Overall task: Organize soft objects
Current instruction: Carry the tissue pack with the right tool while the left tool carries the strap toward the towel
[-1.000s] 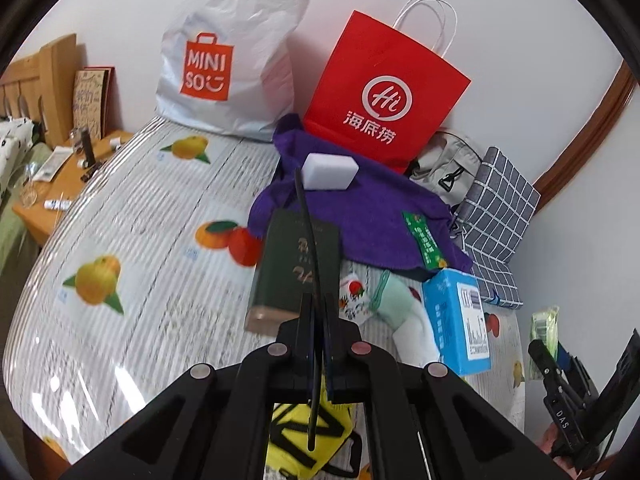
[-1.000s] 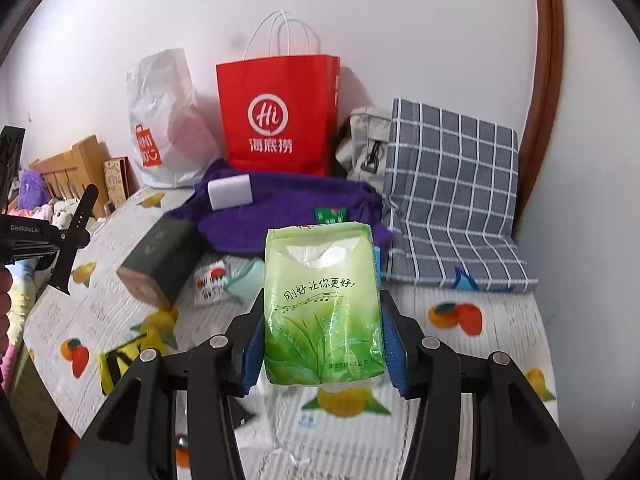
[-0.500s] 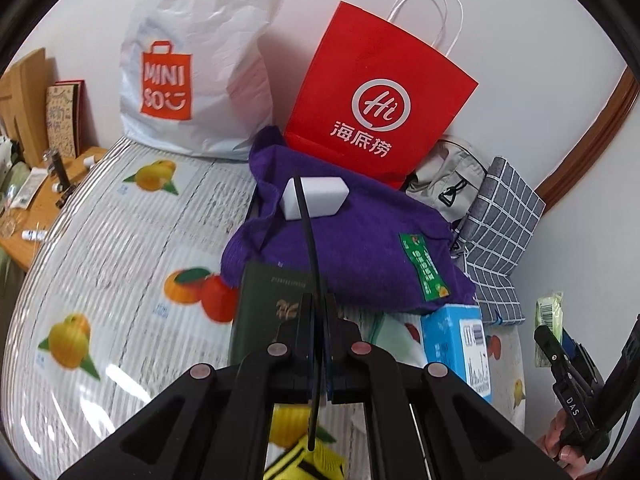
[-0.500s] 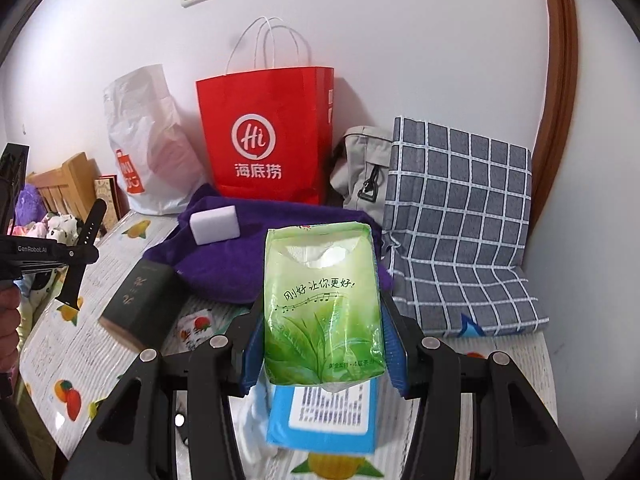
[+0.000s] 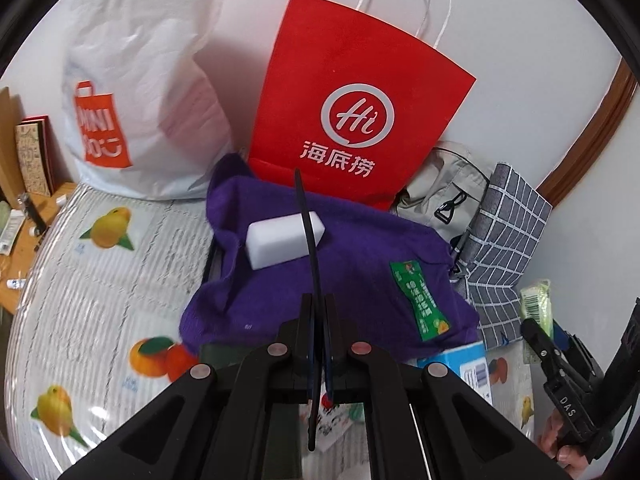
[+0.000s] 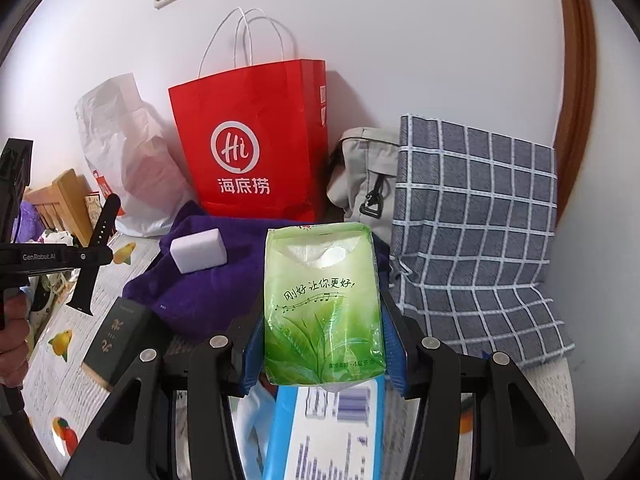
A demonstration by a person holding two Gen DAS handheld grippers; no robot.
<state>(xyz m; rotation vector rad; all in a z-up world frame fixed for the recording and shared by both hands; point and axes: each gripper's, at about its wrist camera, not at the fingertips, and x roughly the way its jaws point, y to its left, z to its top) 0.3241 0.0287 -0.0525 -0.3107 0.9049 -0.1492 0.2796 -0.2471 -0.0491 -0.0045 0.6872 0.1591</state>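
Right wrist view: right gripper (image 6: 322, 312) jaws pinch a green tissue pack (image 6: 323, 308) by its long sides, held above a blue tissue pack (image 6: 324, 432). Looks light and squashy with slick film; a mid-body hold seems safest. Left gripper (image 5: 318, 320) jaws pressed together on a thin black watch strap (image 5: 308, 240), limp and light. Beyond: white sponge block (image 5: 282, 240) on purple towel (image 5: 360, 280), red paper bag (image 5: 352, 120) behind.

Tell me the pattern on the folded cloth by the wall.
Grey folded cloth with white grid checks; right wrist view.
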